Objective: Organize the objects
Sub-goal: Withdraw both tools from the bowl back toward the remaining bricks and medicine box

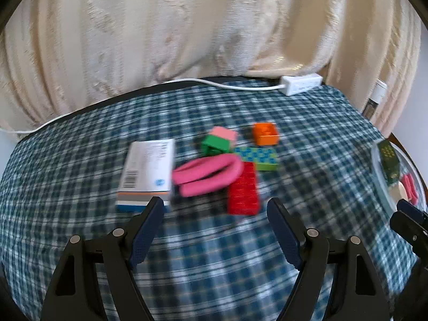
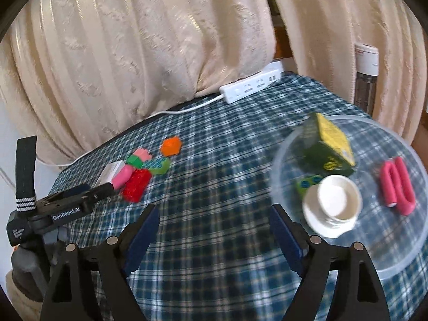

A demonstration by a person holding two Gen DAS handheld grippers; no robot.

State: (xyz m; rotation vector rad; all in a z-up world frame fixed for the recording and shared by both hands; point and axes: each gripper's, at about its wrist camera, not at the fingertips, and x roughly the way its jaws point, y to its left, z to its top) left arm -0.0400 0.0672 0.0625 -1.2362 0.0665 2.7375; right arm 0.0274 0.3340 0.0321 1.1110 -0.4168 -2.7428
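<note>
Pink foam loop [image 1: 207, 175] — folded, beside red brick [image 1: 244, 190]

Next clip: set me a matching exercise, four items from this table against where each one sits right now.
Items:
1. white cup
2. red brick
3. power strip
4. white box

Places:
A. far table edge, by the curtain
B. inside the clear bowl
C. on the cloth, left of the pink loop
D. on the cloth, right of the pink loop

Pairs: 1-B, 2-D, 3-A, 4-C
</note>
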